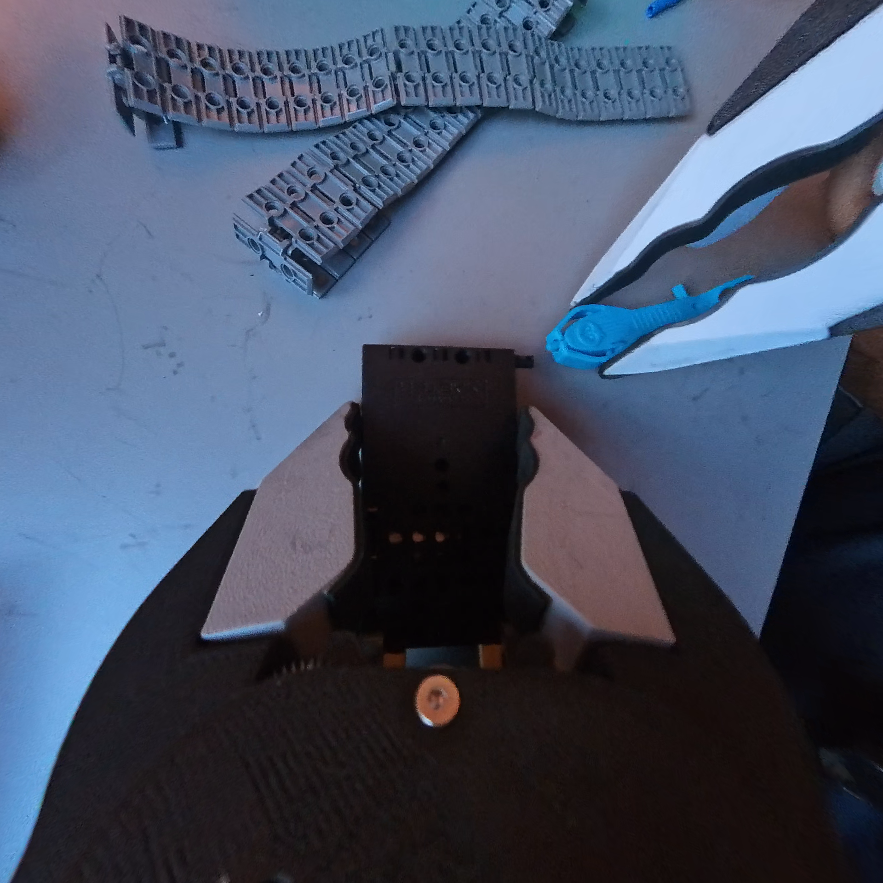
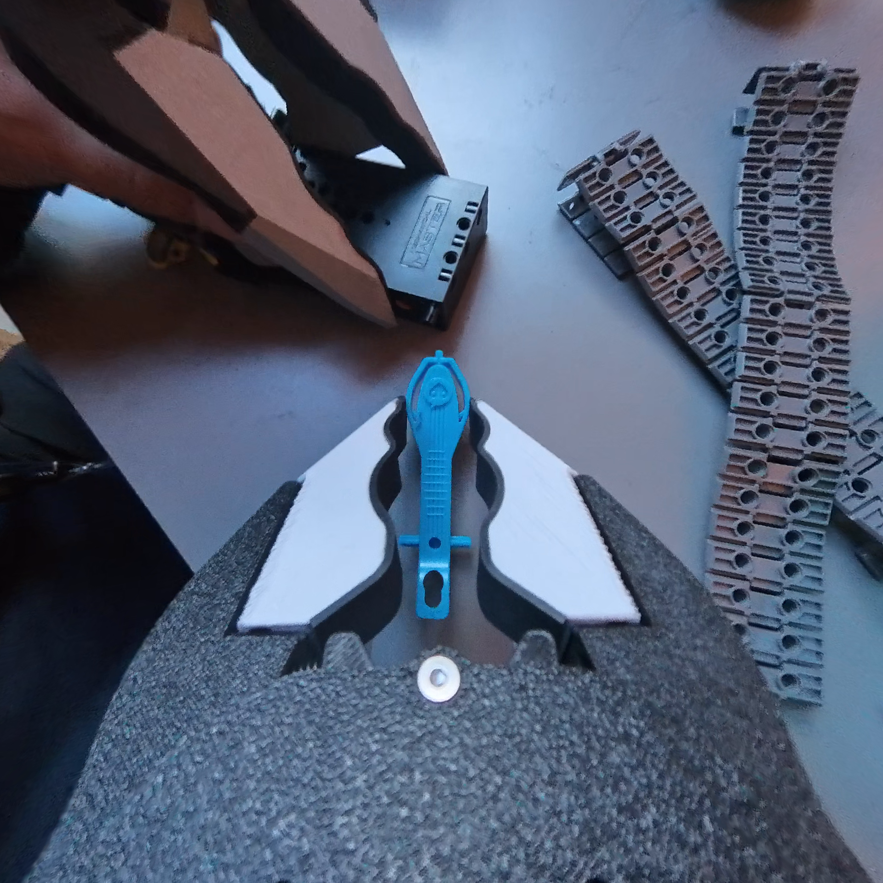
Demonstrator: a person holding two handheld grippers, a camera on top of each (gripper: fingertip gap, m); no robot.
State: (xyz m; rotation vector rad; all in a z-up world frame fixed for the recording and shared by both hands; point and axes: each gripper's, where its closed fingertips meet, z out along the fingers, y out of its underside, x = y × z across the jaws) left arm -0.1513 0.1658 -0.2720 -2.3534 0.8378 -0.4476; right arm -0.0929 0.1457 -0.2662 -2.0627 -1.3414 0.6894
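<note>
My left gripper [image 1: 439,411] is shut on a black box-shaped plastic block [image 1: 437,377] with holes and slots in its far end, held low over the grey table [image 1: 143,382]. My right gripper [image 2: 437,403] is shut on a slim blue plastic clip [image 2: 434,478], gripping it by its rounded head, which pokes out past the fingertips. In the left wrist view the right gripper [image 1: 586,340] and blue clip [image 1: 607,329] sit just right of the block's far corner, a small gap apart. In the right wrist view the left gripper [image 2: 418,243] and block [image 2: 430,239] lie ahead, to the left.
Long strips of joined grey terminal-like pieces [image 1: 382,76] lie on the table beyond the block, one shorter strip [image 1: 353,191] crossing under them; they run along the right in the right wrist view [image 2: 783,430]. The table edge [image 1: 802,478] drops to a dark area on the right.
</note>
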